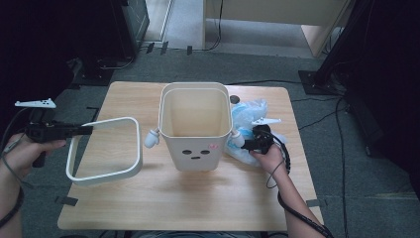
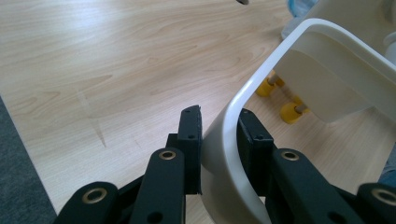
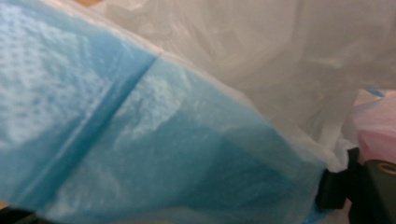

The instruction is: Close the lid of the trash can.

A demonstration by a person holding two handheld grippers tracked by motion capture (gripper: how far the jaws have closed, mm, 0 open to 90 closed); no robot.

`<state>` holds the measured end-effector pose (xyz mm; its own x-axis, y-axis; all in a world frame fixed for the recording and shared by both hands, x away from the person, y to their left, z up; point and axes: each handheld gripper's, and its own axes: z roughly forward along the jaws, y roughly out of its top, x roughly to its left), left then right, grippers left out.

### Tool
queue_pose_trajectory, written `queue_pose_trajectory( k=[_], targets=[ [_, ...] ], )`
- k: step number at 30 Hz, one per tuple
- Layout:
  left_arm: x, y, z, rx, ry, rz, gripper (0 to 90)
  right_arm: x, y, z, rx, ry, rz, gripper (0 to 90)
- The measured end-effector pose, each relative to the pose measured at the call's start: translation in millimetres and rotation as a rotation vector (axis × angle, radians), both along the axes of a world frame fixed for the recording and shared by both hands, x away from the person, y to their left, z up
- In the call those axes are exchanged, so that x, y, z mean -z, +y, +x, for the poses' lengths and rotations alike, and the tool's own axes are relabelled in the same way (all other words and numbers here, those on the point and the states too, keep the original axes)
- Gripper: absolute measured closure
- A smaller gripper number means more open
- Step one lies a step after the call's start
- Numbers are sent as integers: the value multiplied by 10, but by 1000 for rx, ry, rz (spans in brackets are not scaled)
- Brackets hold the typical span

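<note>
**Bin ring lifted off, bag bundle waiting on the other side**

Closest in, the left gripper (image 2: 219,154) has its two black jaws clamped on the cream-white rectangular plastic ring frame (image 1: 106,151), the kind that snaps over a bin rim to trap a liner. In the left gripper view the band runs straight up between the pads, one pad on each face, so it's a proper pinch across the thin wall. The ring looks light and stiff, with smooth, probably slick plastic, so I'd guess a flat pinch on a straight side works, though it could swing or twist from one edge. In the high view it hangs tilted over the left part of the light wooden table (image 1: 198,198), apart from the bin.

Over on the other side, the right gripper (image 1: 247,144) sits just beside the bin, nosed into the crumpled blue and clear thin plastic bags (image 1: 247,116). The right gripper view has blue film pressed right up to the lens, with one black jaw showing at the lower right. I can't tell whether the jaws are actually nipping the film. That stuff is soft, featherweight and slippery, so grab a bunched fold, not a single layer.

Further back, the cream plastic waste bin with a little face and stubby arms (image 1: 195,129) stands upright mid-table, empty and without a liner.
</note>
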<state>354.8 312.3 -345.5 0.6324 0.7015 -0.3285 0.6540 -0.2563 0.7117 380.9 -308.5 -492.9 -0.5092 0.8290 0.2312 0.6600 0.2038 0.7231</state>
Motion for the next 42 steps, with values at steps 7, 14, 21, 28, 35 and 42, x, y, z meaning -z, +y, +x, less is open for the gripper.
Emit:
queue_pose_trajectory(
  k=[7, 14, 21, 28, 35, 42],
  targets=[
    [-143, -18, 35, 0, -2, -5, 740, 0, 1, -1, 0, 1, 0, 260],
    [-295, -95, 69, 9, -18, -9, 741, 0, 1, -1, 0, 0, -2, 260],
    [-405, -179, 114, 17, -24, -5, 740, 0, 2, 0, 0, -1, -3, 260],
    [-536, -249, 153, 16, -29, -6, 740, 0, 3, -2, 1, -1, -4, 260],
    [-702, -369, 208, 24, -36, -1, 740, 0, 4, -2, 1, 0, -5, 260],
    [-843, -486, 247, 36, -47, -7, 740, -1, 6, -2, 0, 2, -5, 260]
  ],
)
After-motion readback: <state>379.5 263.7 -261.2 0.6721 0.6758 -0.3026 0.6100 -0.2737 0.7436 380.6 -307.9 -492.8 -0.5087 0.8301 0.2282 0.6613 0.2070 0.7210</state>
